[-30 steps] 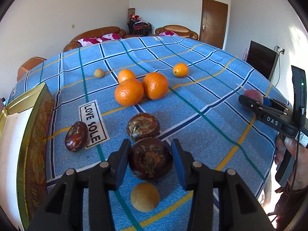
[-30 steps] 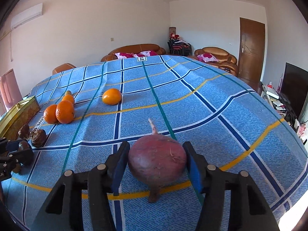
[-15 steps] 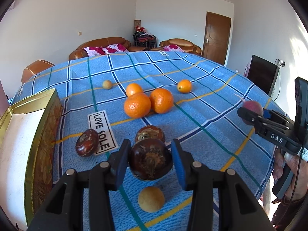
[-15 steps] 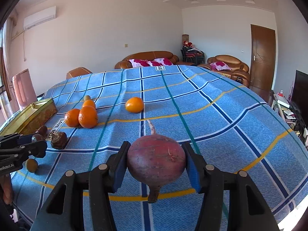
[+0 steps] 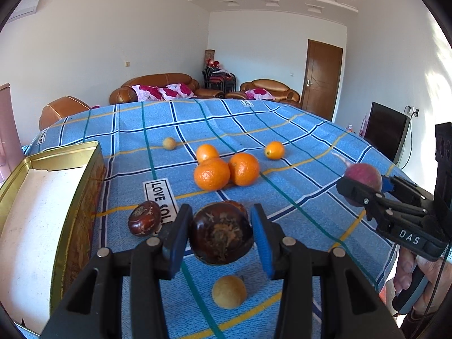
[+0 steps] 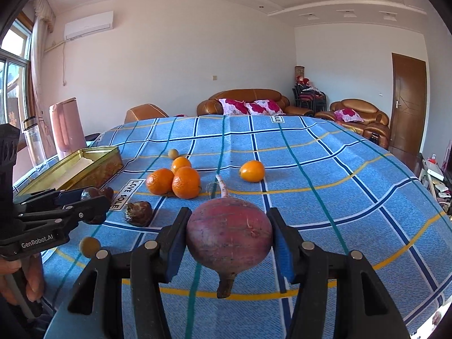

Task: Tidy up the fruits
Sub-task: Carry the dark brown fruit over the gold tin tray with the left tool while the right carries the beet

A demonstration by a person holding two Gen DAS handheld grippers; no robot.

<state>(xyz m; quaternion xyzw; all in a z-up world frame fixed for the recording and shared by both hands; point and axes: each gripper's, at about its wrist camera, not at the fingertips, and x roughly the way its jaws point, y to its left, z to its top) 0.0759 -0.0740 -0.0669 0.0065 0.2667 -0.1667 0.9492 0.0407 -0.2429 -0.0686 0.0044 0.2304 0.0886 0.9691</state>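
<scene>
The gold tin point(image 5: 60, 195) sits open at nine o'clock on the blue checked cloth point(image 5: 282, 130). The left gripper point(image 5: 221, 233) is clamped on a dark brown fruit point(image 5: 221, 236), lifted above a small tan fruit point(image 5: 229, 291). Three oranges point(image 5: 212, 173) cluster at twelve o'clock. At three o'clock, the right gripper point(image 6: 228, 241) is clamped on a red round fruit point(image 6: 229, 236), held clear of the cloth.

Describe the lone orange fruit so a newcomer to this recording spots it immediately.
Start on the blue checked tablecloth and find the cluster of three round oranges near its middle. The smaller oval orange fruit lies apart to their right, touching nothing, and it is smoother-skinned than the three.
</scene>
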